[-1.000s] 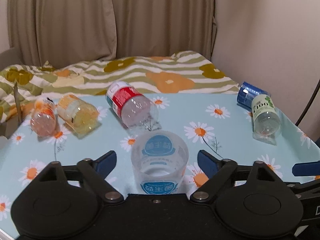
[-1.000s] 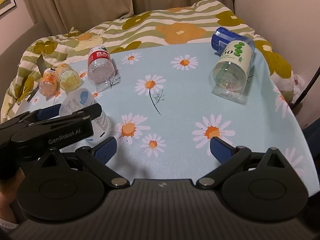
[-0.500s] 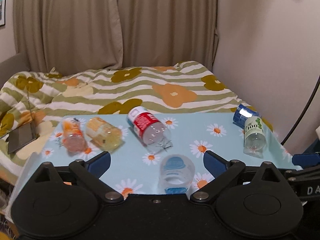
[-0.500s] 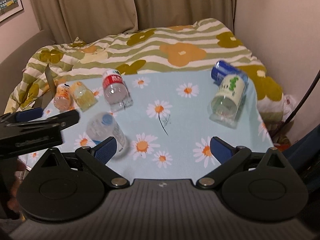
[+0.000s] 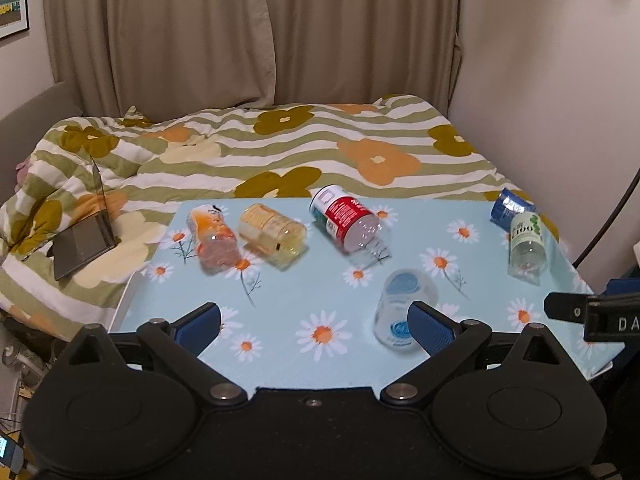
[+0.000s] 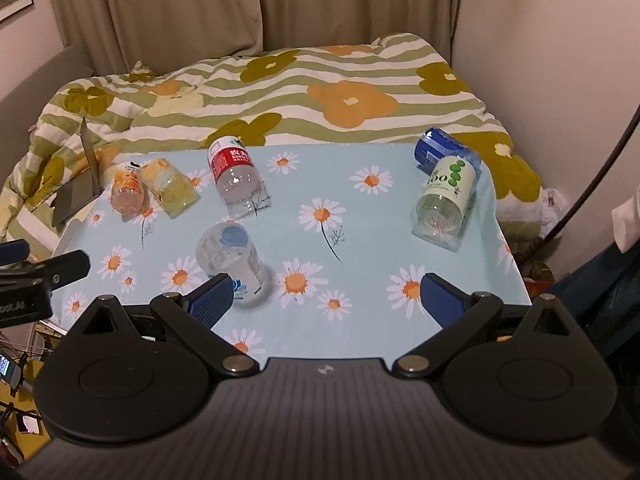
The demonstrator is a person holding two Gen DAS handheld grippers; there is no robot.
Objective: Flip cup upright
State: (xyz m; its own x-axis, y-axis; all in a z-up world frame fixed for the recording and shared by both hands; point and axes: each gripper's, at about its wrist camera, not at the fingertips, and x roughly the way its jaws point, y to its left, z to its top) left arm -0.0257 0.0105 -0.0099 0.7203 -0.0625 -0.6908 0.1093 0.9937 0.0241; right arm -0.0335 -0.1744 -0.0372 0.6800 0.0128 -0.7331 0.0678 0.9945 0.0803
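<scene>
A clear cup with a blue label [image 5: 400, 312] [image 6: 230, 256] appears to stand upright near the front of the daisy-print table [image 5: 320, 364] [image 6: 360, 240]. My left gripper [image 5: 314, 320] is open and empty, held back above the table's front edge, with the cup just inside its right finger [image 5: 430, 326]. My right gripper [image 6: 326, 296] is also open and empty, the cup beside its left finger [image 6: 212, 298]. Each gripper's tip shows at the edge of the other's view: the left gripper [image 6: 40, 276], the right gripper [image 5: 580, 312].
Several cups lie on their sides: orange [image 5: 212, 236], yellow [image 5: 274, 232], red-labelled [image 5: 348, 220], green-labelled [image 6: 444, 196] and blue [image 6: 438, 148]. A striped flowered quilt [image 5: 280, 152] lies behind the table, with a dark laptop [image 5: 84, 236] on it. A wall and cable stand at the right.
Both grippers have drawn back and up from the table. The left one, which had the blue-labelled cup between its open fingers, has moved away; the cup stays on the table.
</scene>
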